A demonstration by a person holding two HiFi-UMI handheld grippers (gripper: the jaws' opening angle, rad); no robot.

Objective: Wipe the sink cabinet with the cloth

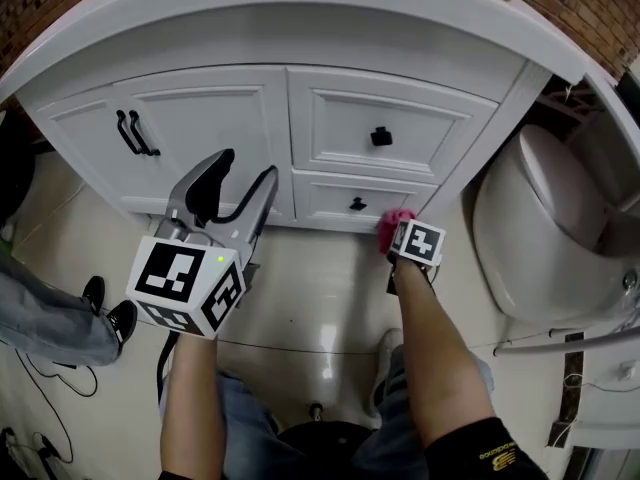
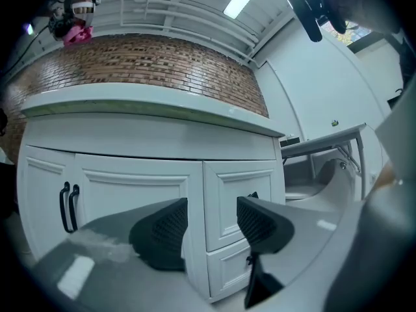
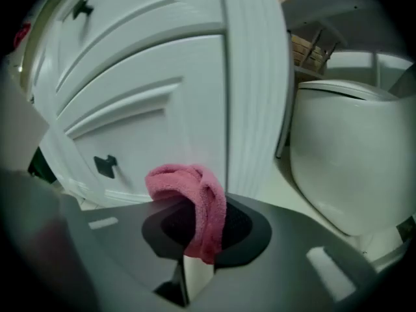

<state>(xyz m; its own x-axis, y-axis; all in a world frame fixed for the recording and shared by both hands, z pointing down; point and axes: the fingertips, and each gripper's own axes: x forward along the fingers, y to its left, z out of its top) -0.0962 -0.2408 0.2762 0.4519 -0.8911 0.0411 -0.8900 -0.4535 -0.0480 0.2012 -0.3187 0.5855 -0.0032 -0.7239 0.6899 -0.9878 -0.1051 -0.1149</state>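
Right gripper (image 3: 200, 231): jaws clamped on a crumpled pink terry cloth (image 3: 190, 199), which bulges out ahead of the fingertips, presumably so that fabric and not plastic meets the paint. The cloth sits low on the white panelled sink cabinet (image 1: 205, 128), at the right end of the lower drawer (image 1: 330, 200) and just left of the grooved corner post (image 3: 255, 96), near the floor. In the head view it looks pressed to the cabinet front, while the right gripper view leaves contact uncertain, so I record it as touching or just short of it. The forearm reaches straight out and down, which suits a stroke along the bottom rail. Left gripper (image 2: 209, 229): jaws spread apart with nothing between them, only the cabinet front showing beyond the gap. It is held up and back, near the person, off to the left below the cabinet door with the black bar handles (image 1: 136, 133), and looks parked clear of the wiping arm. The black square drawer knob (image 1: 358, 204) lies just left of the cloth and could snag it on a leftward pass. The white ceramic toilet (image 1: 545, 223) stands close on the right, leaving little room there. Judgement: wiping is in hand on the lower right face, and most of the front looks yet to be covered.
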